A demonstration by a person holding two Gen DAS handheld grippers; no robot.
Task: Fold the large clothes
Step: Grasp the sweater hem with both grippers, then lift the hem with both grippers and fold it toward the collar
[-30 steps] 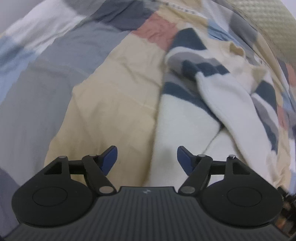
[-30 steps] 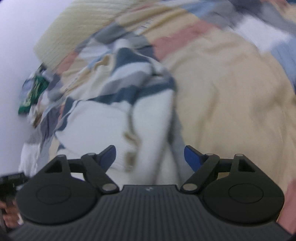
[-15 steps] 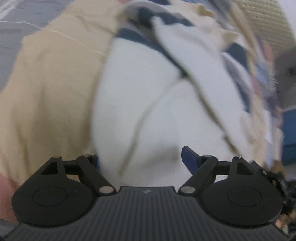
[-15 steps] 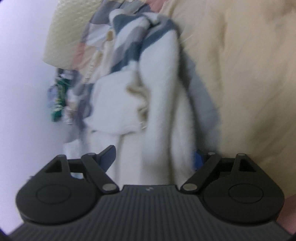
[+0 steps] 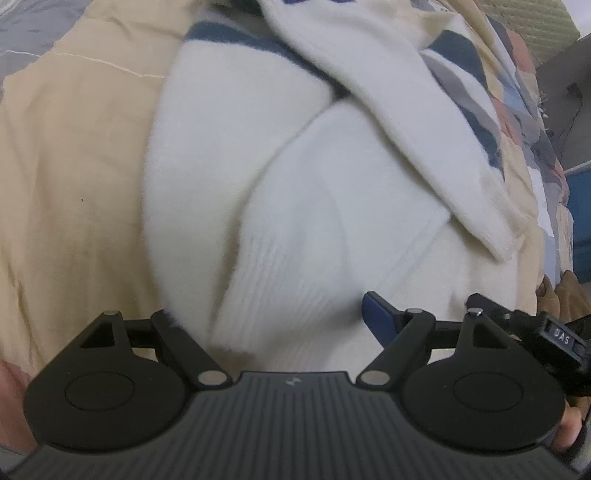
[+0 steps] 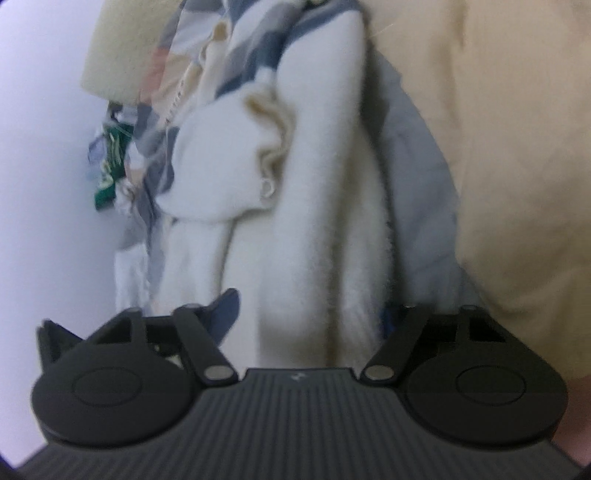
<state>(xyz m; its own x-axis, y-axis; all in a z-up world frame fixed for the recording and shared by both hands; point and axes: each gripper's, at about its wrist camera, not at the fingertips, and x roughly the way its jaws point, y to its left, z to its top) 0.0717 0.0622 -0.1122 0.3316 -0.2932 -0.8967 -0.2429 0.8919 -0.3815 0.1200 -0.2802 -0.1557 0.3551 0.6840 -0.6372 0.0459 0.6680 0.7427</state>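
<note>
A fluffy white sweater [image 5: 295,177] with navy and grey stripes lies crumpled on the bed. In the left wrist view its ribbed hem [image 5: 280,288] sits between the wide-open fingers of my left gripper [image 5: 269,310]. The left pad is hidden by the fabric; the right blue pad [image 5: 373,314] is bare and off the cloth. In the right wrist view a long white fold of the sweater [image 6: 317,221] runs between the fingers of my right gripper [image 6: 308,302]. Its jaws are closing around that fold. The right pad is buried behind the fabric.
A patchwork quilt with a beige patch [image 5: 74,184] covers the bed. A cream woven headboard [image 5: 535,22] is at the far end. A white wall [image 6: 44,147] and a green cloth [image 6: 109,184] lie left of the sweater. The other gripper's black body [image 5: 554,336] sits close on the right.
Both grippers have come down close onto the sweater. The left one slid from the beige quilt to the hem. The right one's jaws have narrowed around the white fold.
</note>
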